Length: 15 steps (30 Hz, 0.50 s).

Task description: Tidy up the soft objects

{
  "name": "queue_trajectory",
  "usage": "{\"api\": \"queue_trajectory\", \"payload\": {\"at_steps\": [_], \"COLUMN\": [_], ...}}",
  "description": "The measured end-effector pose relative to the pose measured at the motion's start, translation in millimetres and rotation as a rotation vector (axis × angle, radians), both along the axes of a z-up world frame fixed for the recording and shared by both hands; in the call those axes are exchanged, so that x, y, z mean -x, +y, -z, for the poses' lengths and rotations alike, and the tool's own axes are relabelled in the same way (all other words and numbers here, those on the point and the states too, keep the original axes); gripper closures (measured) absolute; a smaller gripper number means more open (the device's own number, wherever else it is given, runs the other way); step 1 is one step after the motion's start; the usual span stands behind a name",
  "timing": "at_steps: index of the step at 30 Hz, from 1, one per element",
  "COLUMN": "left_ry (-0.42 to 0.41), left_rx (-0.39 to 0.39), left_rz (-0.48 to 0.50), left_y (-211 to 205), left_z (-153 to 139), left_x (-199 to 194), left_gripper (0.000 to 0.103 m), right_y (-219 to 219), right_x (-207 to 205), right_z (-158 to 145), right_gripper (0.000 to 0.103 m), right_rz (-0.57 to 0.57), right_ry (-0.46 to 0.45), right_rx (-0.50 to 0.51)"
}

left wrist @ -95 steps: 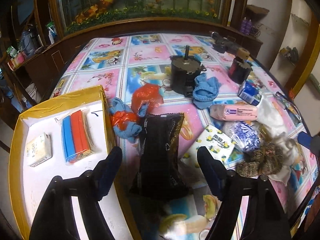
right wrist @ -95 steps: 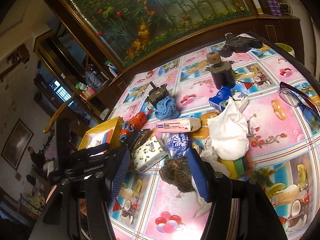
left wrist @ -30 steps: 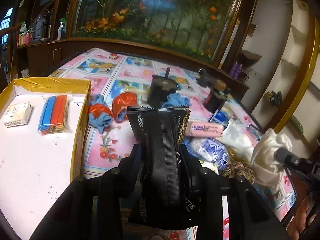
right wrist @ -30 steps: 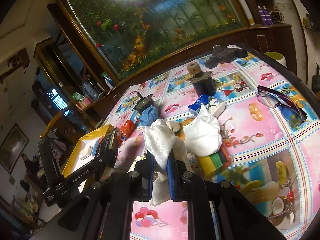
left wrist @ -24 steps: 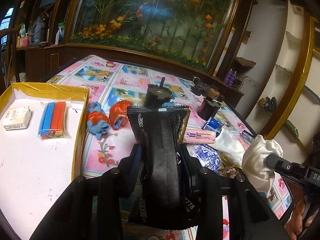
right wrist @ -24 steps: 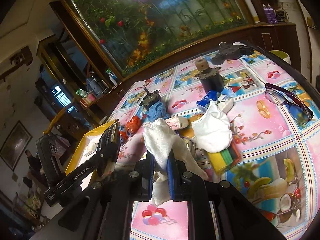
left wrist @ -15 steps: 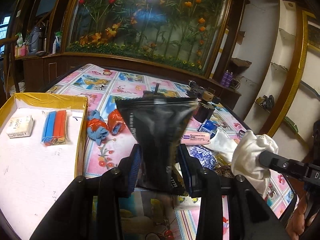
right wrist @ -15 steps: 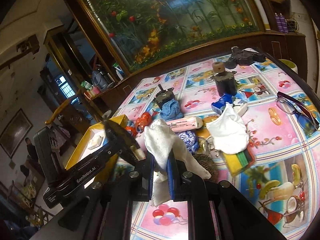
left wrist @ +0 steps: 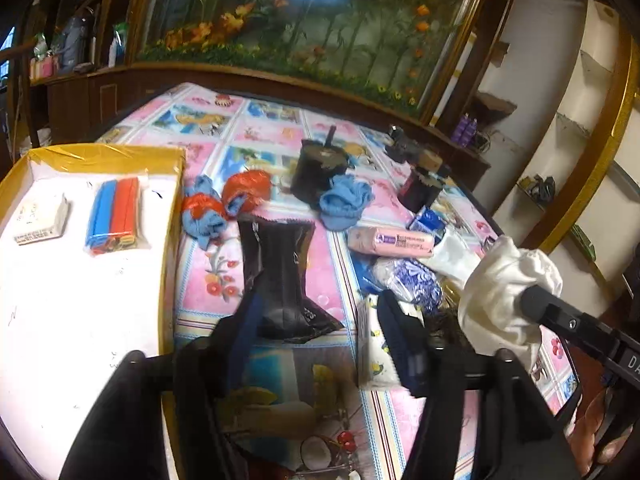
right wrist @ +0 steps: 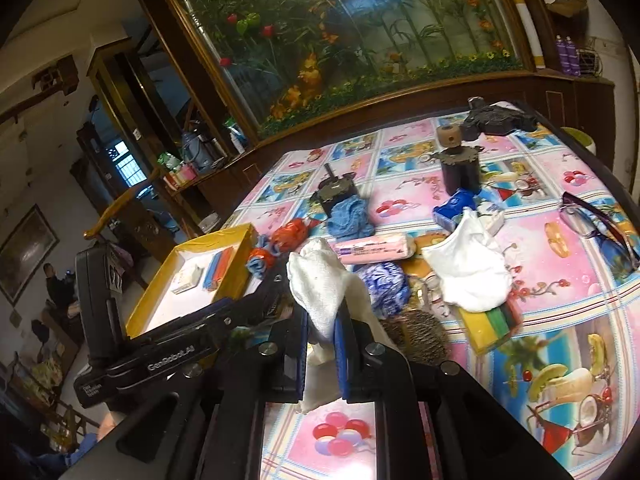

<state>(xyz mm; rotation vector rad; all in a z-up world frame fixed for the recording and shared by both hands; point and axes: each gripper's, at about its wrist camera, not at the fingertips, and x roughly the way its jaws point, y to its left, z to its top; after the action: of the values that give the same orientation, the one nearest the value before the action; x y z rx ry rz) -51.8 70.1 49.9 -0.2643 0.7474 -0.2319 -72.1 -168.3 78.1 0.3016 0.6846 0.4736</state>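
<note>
Black packet (left wrist: 280, 276), white cloth (right wrist: 320, 280)

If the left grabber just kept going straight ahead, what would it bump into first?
Probably the black foil packet, which sits between the open left gripper's fingers; farther along comes the orange-and-blue cloth bundle. Depth is uncertain.

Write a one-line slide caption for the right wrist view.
Right gripper shut on a white cloth above the cluttered table, yellow box at left.

Black left gripper (left wrist: 320, 344) with blue-padded fingers (left wrist: 394, 330), black right gripper (right wrist: 322, 354), silver screws, white "GenRobot.AI" lettering
</note>
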Motion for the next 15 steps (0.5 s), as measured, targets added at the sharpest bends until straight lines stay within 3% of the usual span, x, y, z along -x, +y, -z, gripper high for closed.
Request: {"api": "queue_trajectory", "payload": {"at_steps": [6, 15], "left_ry": [0.093, 0.271], "left_rx": [-0.036, -0.228], "left_rz": [0.012, -0.023], "left_y": [-2, -22], "left_z": [2, 27], "left_x": [-19, -65], "left_gripper": [0.033, 0.033], "right_y": [-30, -75], "right_x": [3, 4], "right_z": [6, 22], "right_gripper": [0.09, 0.091], "right_rz": [0.042, 0.081], "right_ry": [-0.007, 0.013], "right_rx": [-0.03, -0.06]}}
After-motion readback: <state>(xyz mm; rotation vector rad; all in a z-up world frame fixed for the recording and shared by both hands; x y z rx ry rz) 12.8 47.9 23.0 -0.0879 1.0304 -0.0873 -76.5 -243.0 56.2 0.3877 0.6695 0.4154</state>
